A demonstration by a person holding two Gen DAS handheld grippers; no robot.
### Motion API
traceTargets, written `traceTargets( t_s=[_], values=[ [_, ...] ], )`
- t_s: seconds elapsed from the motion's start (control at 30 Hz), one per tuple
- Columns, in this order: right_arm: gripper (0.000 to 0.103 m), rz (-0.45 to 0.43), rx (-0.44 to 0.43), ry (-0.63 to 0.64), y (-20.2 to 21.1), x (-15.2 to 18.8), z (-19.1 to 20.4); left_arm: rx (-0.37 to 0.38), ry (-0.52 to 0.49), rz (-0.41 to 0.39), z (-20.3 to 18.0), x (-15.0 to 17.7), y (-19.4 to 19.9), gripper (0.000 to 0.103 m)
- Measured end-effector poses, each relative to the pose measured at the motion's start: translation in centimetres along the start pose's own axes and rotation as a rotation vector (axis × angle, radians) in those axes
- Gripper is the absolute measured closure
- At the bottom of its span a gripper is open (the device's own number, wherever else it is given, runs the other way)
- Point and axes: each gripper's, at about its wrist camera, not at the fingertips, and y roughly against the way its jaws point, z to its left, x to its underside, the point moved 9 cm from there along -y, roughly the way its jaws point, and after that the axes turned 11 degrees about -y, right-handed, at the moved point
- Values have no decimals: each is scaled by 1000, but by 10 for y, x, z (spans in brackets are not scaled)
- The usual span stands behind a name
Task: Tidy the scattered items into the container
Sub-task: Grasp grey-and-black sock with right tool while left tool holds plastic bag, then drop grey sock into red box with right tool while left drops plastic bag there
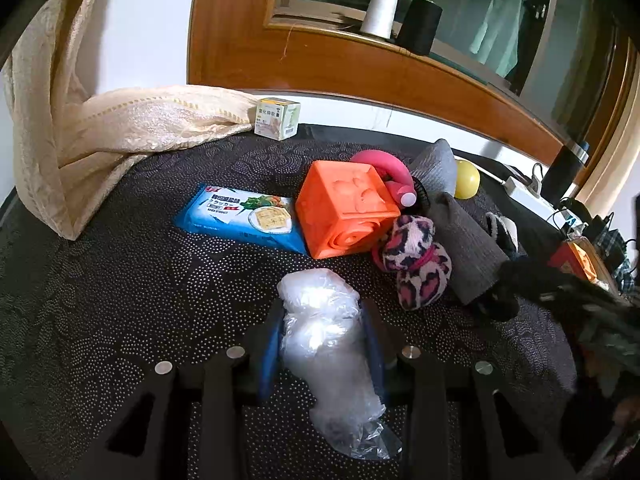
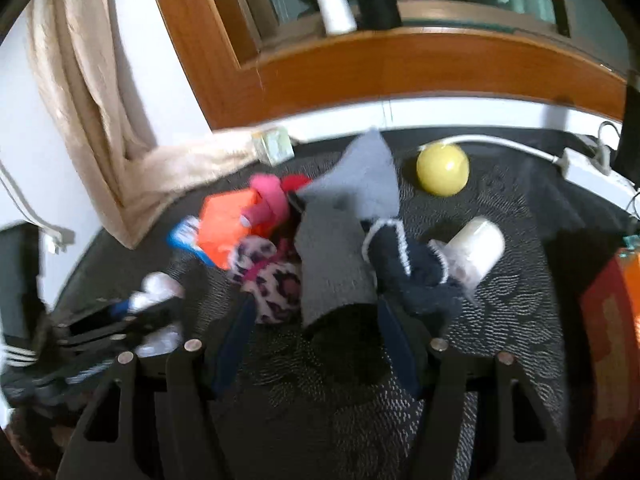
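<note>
Here the left gripper (image 1: 324, 320) has its two blue fingers (image 1: 267, 354) closed on a crinkly clear plastic bag (image 1: 320, 328), which sits between them and trails back toward the camera; the bag rests low over the dark dotted table (image 1: 120, 300); just past it lie a blue cracker packet (image 1: 244, 216) and an orange block (image 1: 346, 208), touching side by side; a pink ring toy (image 1: 386, 168) sits behind the block, and a pink spotted fuzzy thing (image 1: 416, 264) lies at its right; a cream curtain (image 1: 100, 128) spills onto the far left of the table, next to a small white box (image 1: 278, 118); the right gripper (image 2: 316, 312) has its fingers (image 2: 240, 332) spread wide, one on each side of the near end of a grey sock (image 2: 332, 256), and I cannot tell if they touch it; a dark blue sock (image 2: 408, 264) lies just right of the grey one; a white roll (image 2: 476, 252) sits beside that, and a yellow ball (image 2: 442, 170) rests farther back; the picture is blurry; a red and orange container (image 2: 608, 320) shows at the right edge, well apart from the pile.
</note>
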Motion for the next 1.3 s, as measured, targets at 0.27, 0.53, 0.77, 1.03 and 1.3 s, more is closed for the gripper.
traceTargets(
  t_s=[0.27, 0.53, 0.77, 1.03, 1.3],
  values=[
    [58, 3, 62, 58, -21, 9, -4, 1, 9, 19, 1, 4, -5, 65],
    [69, -32, 3, -9, 9, 6, 0, 4, 2, 6, -4, 2, 0, 65],
    [69, -108, -27, -73, 56, 7, -1, 19, -22, -20, -17, -1, 11, 65],
    [69, -230, 57, -197, 127, 6, -53, 37, -59, -47, -34, -4, 24, 65],
    [69, -303, 202, -322, 201, 10, -153, 50, -72, -44, -49, -2, 30, 65]
  ],
)
